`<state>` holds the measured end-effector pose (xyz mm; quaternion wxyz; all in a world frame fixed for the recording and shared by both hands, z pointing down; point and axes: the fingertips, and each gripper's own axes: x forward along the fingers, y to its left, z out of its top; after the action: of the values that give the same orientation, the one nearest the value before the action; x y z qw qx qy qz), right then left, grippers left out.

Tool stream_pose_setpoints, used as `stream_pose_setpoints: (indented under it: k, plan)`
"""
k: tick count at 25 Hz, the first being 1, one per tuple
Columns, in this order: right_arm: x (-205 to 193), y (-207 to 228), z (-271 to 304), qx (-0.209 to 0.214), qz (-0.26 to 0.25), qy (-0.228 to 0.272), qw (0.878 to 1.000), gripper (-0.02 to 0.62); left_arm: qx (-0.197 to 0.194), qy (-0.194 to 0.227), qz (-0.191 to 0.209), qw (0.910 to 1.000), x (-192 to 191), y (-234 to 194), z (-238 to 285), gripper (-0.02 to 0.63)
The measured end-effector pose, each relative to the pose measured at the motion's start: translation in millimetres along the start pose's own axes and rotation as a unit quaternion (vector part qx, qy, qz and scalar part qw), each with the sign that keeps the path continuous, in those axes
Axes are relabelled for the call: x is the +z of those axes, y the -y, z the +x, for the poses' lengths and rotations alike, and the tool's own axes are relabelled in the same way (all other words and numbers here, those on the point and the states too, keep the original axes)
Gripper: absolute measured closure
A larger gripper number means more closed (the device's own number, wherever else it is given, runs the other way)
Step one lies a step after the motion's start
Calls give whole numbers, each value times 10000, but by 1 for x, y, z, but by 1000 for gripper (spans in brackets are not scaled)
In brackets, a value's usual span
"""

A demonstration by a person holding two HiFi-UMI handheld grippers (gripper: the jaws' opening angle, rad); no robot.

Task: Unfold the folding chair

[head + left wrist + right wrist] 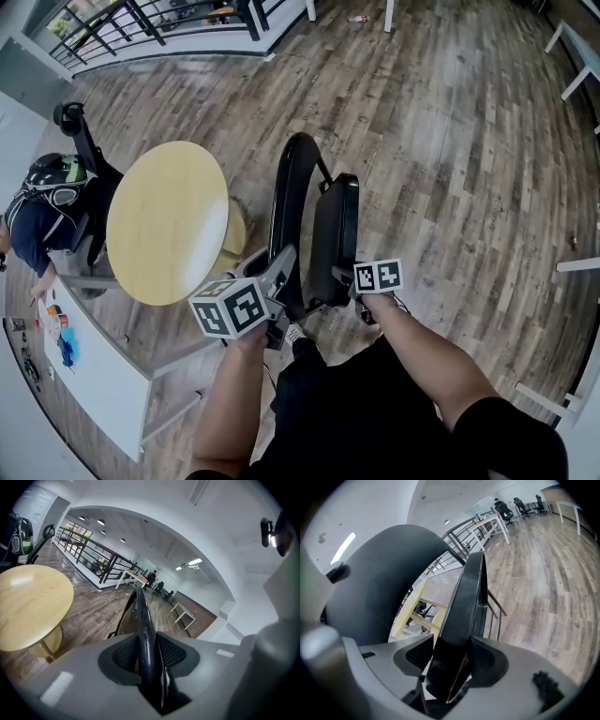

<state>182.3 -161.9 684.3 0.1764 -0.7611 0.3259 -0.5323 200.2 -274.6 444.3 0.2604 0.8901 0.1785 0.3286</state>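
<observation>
Chair [335, 230], one, in left tool [282, 266], right tool [347, 279]

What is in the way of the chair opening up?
Nothing visible. The left gripper and right gripper already clamp the chair. The table stands close on the left in the head view; the floor on the chair's other side shows nothing in its way.

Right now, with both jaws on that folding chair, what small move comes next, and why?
Probably swing the seat away from the backrest: the left gripper grips the backrest, the right gripper the seat, and both panels stand close together.
</observation>
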Motion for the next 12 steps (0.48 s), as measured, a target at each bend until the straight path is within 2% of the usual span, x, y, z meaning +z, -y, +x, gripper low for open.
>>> stream_pose_setpoints:
  k: [5,9,12]
  plan:
    - [-11,38,-11,-98,459,-31,9989,362,307,58,-134,9994,0,-34,-10,488]
    - [-18,71,-18,13,832,136,9964,367,660,64,50,9978,0,-62,-12,488]
    - [-24,89,-24,98,922,202,9955,367,838,65,129,9964,-3,-76,-11,486]
